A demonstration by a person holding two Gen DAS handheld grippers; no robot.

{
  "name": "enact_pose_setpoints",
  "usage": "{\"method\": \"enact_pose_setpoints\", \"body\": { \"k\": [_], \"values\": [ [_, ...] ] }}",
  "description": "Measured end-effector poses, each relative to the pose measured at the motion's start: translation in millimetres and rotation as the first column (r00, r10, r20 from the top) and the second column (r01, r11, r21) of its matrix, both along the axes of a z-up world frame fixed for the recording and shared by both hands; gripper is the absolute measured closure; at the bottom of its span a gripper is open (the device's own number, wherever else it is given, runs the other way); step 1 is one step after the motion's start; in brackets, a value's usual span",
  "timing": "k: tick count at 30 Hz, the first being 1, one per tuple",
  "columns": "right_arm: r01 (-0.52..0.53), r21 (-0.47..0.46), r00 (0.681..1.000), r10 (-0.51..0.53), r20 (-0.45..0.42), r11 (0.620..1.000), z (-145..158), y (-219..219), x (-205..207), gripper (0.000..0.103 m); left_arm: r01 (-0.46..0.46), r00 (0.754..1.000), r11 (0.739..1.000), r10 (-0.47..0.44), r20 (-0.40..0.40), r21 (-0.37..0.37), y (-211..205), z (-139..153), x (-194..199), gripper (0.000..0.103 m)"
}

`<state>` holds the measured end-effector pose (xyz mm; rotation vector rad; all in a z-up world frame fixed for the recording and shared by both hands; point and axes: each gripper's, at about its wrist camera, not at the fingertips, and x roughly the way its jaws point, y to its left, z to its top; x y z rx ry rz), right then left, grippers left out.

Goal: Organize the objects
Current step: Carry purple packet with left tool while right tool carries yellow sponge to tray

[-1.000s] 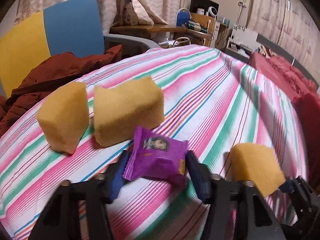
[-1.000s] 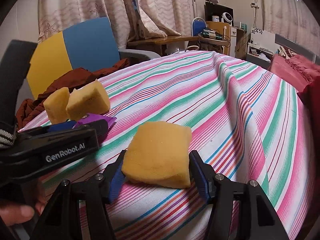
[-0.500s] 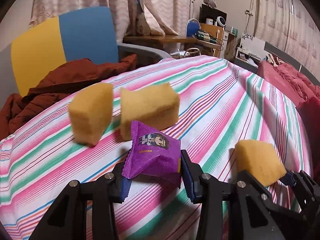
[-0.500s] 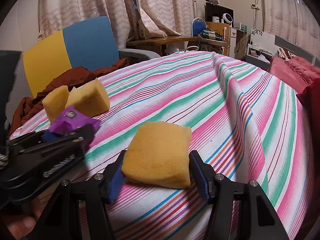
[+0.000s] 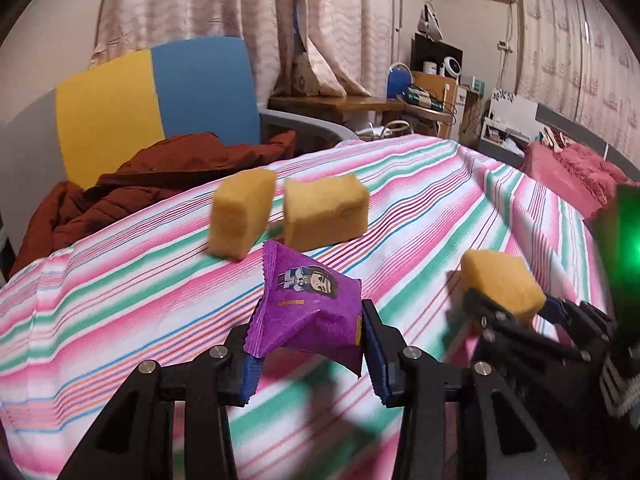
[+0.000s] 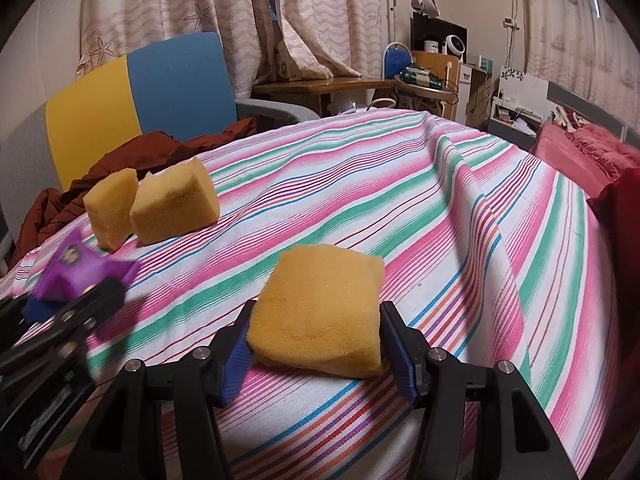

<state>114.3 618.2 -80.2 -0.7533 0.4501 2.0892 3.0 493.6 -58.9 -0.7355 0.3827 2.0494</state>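
My left gripper [image 5: 310,344] is shut on a purple snack packet [image 5: 310,304] and holds it clear of the striped tablecloth [image 5: 120,296]. Beyond it, two yellow sponge blocks [image 5: 240,216] [image 5: 326,216] stand side by side on the cloth. In the right wrist view, a third yellow sponge [image 6: 320,308] lies on the cloth between the blue pads of my right gripper [image 6: 316,344]. Its jaws are closing, and both pads touch the sponge's sides. The left gripper [image 6: 76,296] with the packet [image 6: 80,268] shows at the far left of that view.
A blue and yellow chair [image 5: 160,92] with a rust-red jacket [image 5: 132,188] stands behind the table's far left edge. A wooden desk [image 6: 320,84] and cluttered shelves are at the back. Red bedding [image 5: 580,168] lies to the right.
The left gripper closed on the purple packet, lifted it off the cloth and drew back from the two sponges. The right gripper and its sponge stayed put.
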Motion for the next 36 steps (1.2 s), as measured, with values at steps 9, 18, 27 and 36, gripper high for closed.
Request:
{"method": "enact_pose_setpoints", "body": {
  "k": [9,18,27,36],
  "values": [
    [-0.070,0.099,0.996,0.075,-0.048,0.993,17,-21,1,0.044,-0.028,0.999,0.998,0.029,-0.015,0.049,-49,5,21,0.060],
    [-0.217,0.160,0.976,0.220,0.001,0.963,23,-63,-9,0.043,-0.088,0.996,0.993,0.086,0.026,0.072,-93,2,29,0.060],
    [-0.306,0.072,0.949,0.310,-0.054,0.949,34,-99,0,0.044,-0.154,0.986,0.986,0.149,0.078,0.068,-136,-4,28,0.060],
    [-0.400,0.002,0.911,0.398,-0.110,0.916,49,-151,7,0.043,-0.197,0.973,0.977,0.185,0.137,0.077,-189,-14,42,0.060]
  ]
}}
